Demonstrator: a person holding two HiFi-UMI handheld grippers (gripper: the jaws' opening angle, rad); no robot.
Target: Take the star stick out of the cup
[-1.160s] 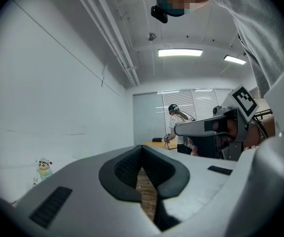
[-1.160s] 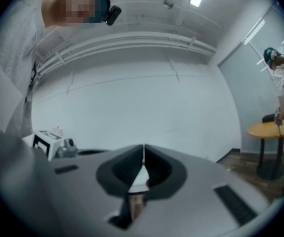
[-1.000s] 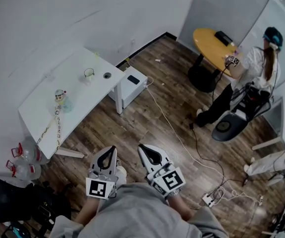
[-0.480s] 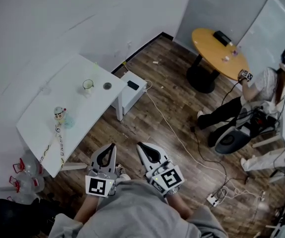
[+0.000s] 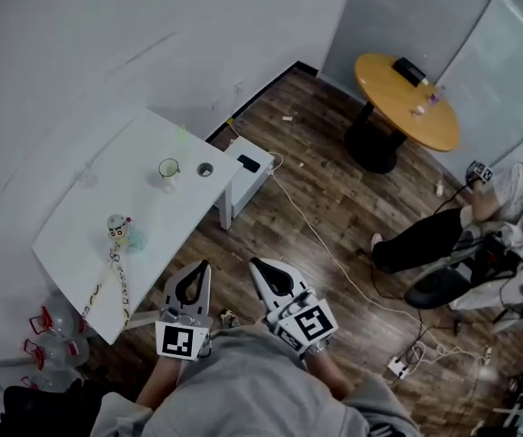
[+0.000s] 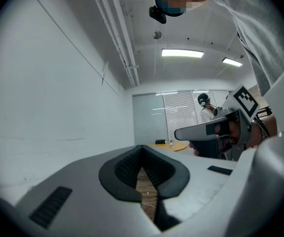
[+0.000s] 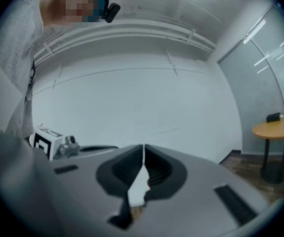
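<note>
White table [image 5: 79,226] holds the cup [image 5: 168,168], well apart from left gripper [image 5: 201,269], right gripper [image 5: 257,265]; jaws pressed together.

The left gripper [image 5: 203,268] and the right gripper [image 5: 256,266] are showing pale grey shells with black ribbed pads and black-and-white square markers [image 5: 313,323]. The table [image 5: 79,230] is looking plain white. The floor [image 5: 334,198] is running in brown wood-grain planks. The round table [image 5: 407,98] is glowing orange-yellow.
</note>
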